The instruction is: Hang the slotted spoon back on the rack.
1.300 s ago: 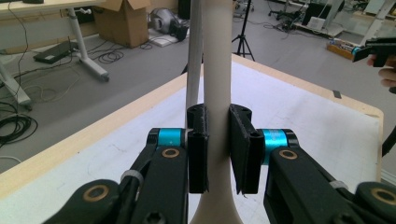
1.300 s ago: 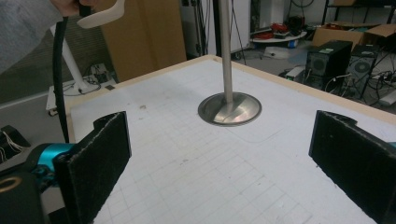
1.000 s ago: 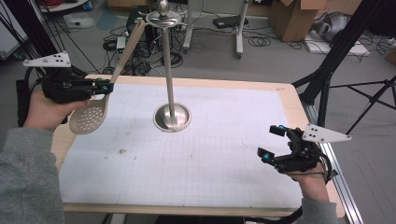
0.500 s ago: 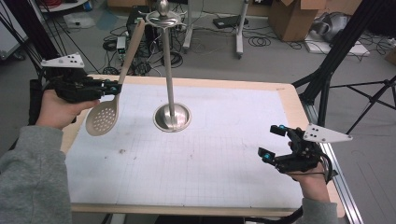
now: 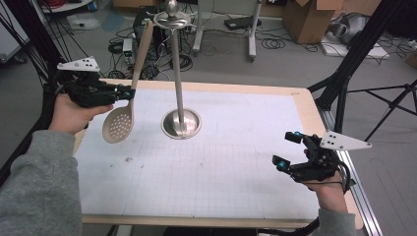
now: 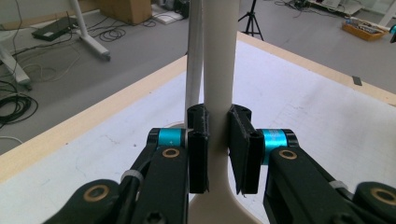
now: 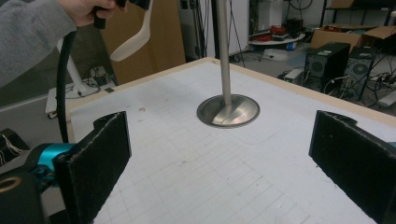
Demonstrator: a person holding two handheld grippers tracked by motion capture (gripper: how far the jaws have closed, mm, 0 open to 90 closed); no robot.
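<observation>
beige slotted spoon (image 5: 121, 118) seen from the high view clamped by its handle in the left gripper (image 5: 129, 92), bowl hanging below the jaws, handle top against the ring of the steel stand (image 5: 179, 69); right gripper (image 5: 287, 150) gaping with nothing in it over the white mat (image 5: 221, 162), well apart. in the left gripper view, pads (image 6: 198, 154) pressed on either side of the handle (image 6: 219, 70), stand pole just behind. in the right gripper view, wide-open jaws framing the stand base (image 7: 228, 111), spoon far off to the upper left.

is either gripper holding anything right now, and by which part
The left gripper is shut on the slotted spoon, clamping its handle just above the bowl. The right gripper is open and holds nothing.
</observation>
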